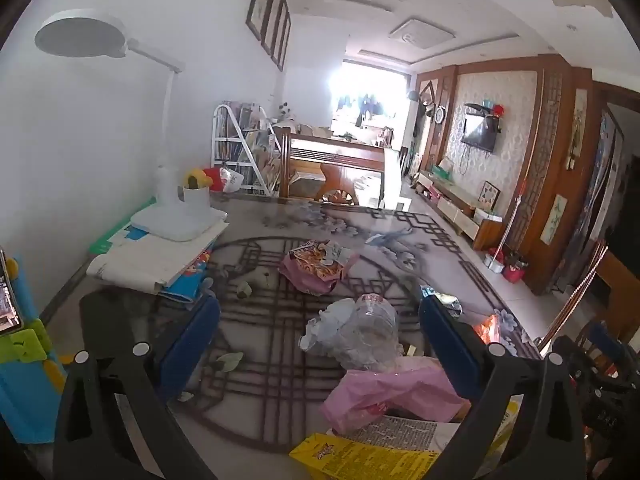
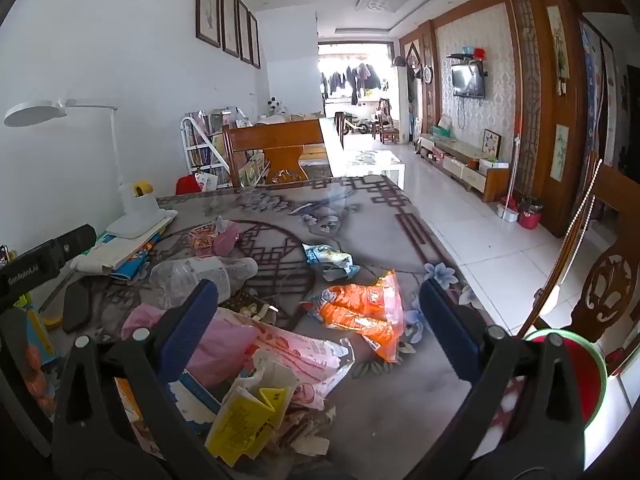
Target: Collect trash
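Left claw (image 1: 320,320) spread, above crushed bottle (image 1: 366,330); right claw (image 2: 318,308) spread, above orange wrapper (image 2: 360,312).

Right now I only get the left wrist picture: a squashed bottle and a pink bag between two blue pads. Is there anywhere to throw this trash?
Observer: Yes. The right wrist view shows a red container with a green rim, past the table's right edge.
Visitor: And that orange glow beside the right pad?
Observer: It is an orange wrapper lying on the table ahead of the right tool, whose fingers stand open.
Visitor: Anything beyond it?
Observer: A crumpled blue-and-white wrapper, farther up the table.
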A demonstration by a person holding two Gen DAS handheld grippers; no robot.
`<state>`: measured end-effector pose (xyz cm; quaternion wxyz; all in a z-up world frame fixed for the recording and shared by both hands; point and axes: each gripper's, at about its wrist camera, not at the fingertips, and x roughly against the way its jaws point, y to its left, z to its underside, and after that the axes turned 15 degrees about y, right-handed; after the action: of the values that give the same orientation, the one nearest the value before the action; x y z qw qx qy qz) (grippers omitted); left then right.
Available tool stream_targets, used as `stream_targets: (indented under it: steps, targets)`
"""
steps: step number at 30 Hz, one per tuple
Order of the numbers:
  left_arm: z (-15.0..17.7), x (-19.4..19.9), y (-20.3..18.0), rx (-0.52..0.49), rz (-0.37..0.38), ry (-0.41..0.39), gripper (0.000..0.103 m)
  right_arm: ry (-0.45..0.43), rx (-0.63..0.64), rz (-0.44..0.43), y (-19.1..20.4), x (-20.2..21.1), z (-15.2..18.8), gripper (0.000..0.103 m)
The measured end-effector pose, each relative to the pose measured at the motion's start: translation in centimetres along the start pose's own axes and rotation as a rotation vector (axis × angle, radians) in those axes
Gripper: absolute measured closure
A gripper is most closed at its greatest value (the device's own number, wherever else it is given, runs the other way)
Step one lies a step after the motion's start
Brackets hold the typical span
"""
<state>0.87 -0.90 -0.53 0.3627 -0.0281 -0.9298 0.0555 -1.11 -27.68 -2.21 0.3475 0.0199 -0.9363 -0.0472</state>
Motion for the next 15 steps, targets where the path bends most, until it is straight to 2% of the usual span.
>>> stream_targets:
  steps: [5,15]
  targets:
    - [0.22,-0.40,-0.93,-0.001,-0.001,0.010,0.008,0.000,-0.006,-0.002,-0.29,0.02,0.24,0.004]
    - [0.54,-0.74,-0.18,0.014,0.008,0.028,0.008,0.014,0.006,-0.003,0.08,0.04,-0.15,0.004]
